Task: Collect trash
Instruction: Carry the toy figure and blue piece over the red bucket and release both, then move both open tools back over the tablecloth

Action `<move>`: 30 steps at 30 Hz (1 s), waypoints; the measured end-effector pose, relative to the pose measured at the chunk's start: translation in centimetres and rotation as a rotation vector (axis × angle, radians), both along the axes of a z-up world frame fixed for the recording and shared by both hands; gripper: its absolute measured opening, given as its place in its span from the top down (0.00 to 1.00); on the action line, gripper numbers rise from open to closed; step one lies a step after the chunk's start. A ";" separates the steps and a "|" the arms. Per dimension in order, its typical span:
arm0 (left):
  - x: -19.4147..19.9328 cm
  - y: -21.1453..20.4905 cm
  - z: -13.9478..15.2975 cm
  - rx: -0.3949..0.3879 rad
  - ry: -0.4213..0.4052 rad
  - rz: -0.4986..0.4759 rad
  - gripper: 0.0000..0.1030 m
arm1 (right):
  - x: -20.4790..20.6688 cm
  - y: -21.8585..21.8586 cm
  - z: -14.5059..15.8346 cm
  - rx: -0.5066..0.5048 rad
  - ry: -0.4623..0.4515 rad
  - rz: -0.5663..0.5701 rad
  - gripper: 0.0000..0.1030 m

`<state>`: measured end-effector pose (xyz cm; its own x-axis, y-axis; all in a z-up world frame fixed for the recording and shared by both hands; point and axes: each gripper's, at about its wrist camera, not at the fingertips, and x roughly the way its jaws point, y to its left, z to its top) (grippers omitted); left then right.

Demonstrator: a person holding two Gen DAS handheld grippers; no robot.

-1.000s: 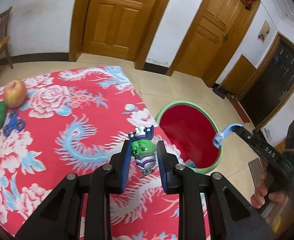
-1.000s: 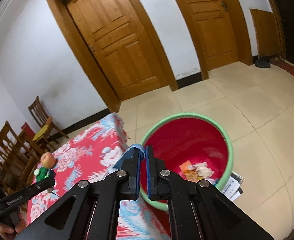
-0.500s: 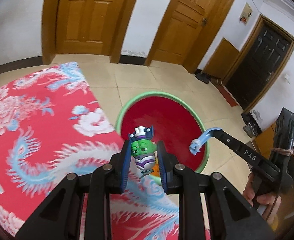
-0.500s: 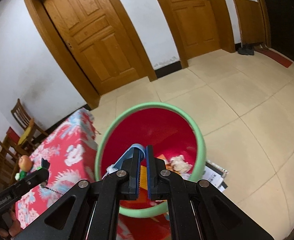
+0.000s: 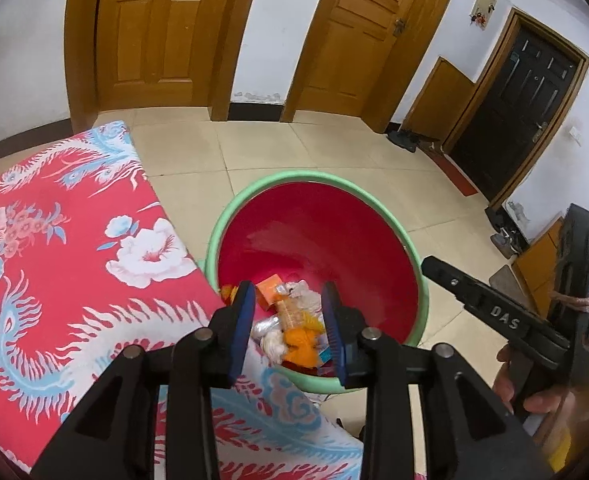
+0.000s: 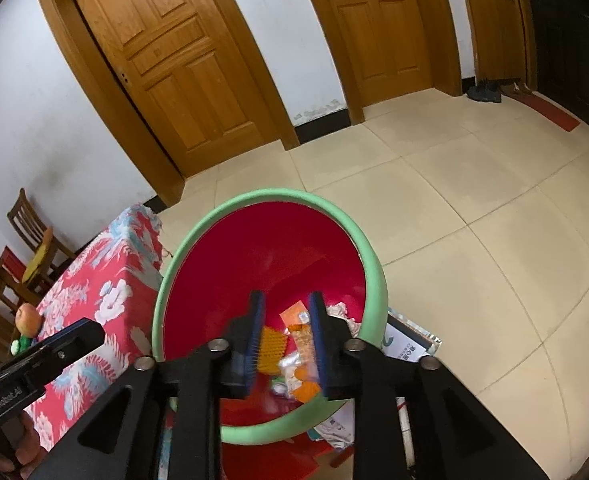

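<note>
A red bin with a green rim (image 5: 412, 254) stands on the floor beside the table; it also shows in the right wrist view (image 6: 374, 264). Several pieces of trash (image 5: 294, 320) lie at its bottom, orange wrappers and crumpled paper among them (image 6: 300, 336). My left gripper (image 5: 288, 332) is open and empty, over the bin's near edge. My right gripper (image 6: 284, 340) is open and empty above the bin's inside. The right gripper's body shows at the right of the left wrist view (image 5: 494, 312).
The table with a red flowered cloth (image 5: 66, 280) lies left of the bin. An apple (image 6: 28, 318) and a green toy (image 6: 20, 344) sit on its far part. Papers (image 6: 408, 344) lie on the tiled floor by the bin. Wooden chairs (image 6: 30, 236) stand behind.
Both grippers moved over the bin and opened. The green toy figure left the left gripper and the light blue piece left the right gripper; neither can be picked out now.
</note>
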<state>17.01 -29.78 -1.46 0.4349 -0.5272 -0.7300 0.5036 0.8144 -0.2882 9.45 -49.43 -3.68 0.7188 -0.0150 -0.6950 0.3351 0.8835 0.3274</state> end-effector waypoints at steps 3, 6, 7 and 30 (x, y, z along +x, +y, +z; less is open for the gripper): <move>-0.1 0.3 0.0 0.003 0.008 0.012 0.67 | -0.3 0.3 0.4 -0.012 -0.003 0.004 0.73; -0.8 1.2 0.4 0.009 0.011 0.027 0.67 | -0.7 0.8 1.0 -0.021 -0.005 0.006 0.69; -1.0 1.5 0.5 0.013 0.008 0.032 0.67 | -0.9 1.1 1.3 -0.025 -0.003 0.006 0.67; -8.1 14.2 5.0 0.044 -0.069 0.258 0.52 | -7.5 13.8 7.1 -0.092 -0.108 0.125 0.33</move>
<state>8.96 -15.62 3.51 0.6002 -0.3607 -0.7139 0.2946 0.9295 -0.2220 1.98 -35.66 3.44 0.7892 0.0190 -0.6138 0.1881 0.9440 0.2711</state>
